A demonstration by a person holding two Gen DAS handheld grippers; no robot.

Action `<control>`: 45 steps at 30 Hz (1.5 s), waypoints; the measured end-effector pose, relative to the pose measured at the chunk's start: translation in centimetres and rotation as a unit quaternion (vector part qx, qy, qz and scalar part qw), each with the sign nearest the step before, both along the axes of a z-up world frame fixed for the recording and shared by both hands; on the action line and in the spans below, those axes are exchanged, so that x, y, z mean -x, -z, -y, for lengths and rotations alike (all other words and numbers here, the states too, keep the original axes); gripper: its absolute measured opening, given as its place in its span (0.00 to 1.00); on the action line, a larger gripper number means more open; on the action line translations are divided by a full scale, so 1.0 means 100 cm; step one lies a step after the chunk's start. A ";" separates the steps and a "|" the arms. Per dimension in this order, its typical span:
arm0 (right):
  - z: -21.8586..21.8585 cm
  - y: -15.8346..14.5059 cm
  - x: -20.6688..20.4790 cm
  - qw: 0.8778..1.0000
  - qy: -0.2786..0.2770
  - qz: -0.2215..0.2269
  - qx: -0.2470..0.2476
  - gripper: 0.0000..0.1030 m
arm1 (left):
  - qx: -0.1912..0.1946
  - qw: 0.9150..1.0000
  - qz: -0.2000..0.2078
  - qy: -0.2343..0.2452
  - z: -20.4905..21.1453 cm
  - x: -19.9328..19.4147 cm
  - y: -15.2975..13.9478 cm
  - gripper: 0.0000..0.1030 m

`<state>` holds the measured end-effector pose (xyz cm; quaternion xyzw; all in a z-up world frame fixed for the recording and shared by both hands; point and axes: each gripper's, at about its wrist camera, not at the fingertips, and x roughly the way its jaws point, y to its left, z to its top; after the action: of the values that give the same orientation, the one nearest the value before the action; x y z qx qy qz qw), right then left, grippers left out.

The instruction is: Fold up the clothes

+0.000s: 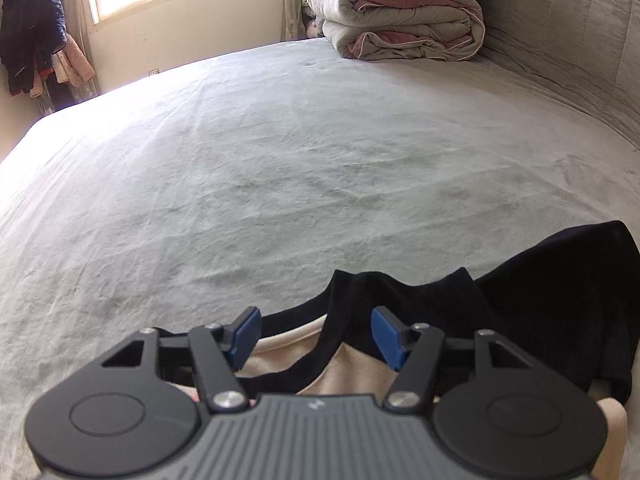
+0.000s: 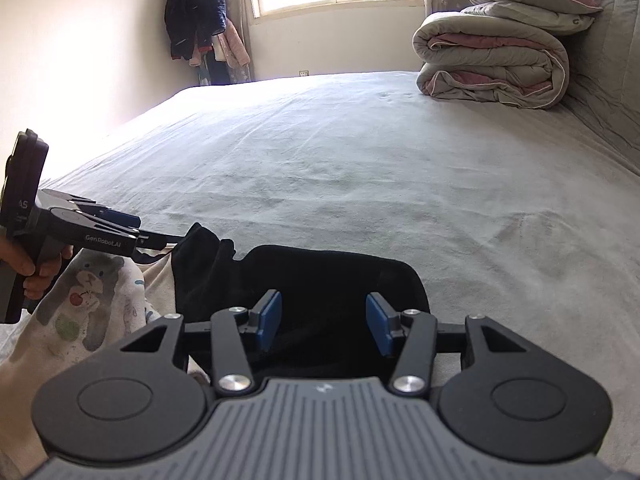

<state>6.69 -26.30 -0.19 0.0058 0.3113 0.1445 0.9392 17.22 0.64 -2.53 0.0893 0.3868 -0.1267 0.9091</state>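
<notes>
Both the left tongs (image 1: 314, 330) and the right tongs (image 2: 324, 322) stand apart and hold nothing, poised just over the black garment (image 2: 320, 276) bunched at the near edge of the bed (image 2: 360, 168). Whether spreading or a last fold comes next is unclear; either way, pinch one layer at an edge. It is rumpled dark cloth with beige lining (image 1: 280, 356), beside a printed white garment (image 2: 92, 300) to its left.

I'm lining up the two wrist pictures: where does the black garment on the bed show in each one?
Left wrist view: the black garment lies at lower right, reaching between the open fingers of the left gripper.
Right wrist view: it lies at lower centre, behind the open right gripper.
Shared landmark: the folded grey and pink quilt, upper right in both.
</notes>
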 end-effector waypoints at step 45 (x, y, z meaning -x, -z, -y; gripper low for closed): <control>0.091 0.032 -0.106 0.991 0.086 0.000 -0.105 0.01 | 0.167 0.984 0.055 0.018 0.075 -0.109 0.007 0.04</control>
<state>17.33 -35.35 -3.34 0.1311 0.2932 0.0947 0.9423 28.12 -6.87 -3.23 -0.0497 0.3079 -0.2004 0.9288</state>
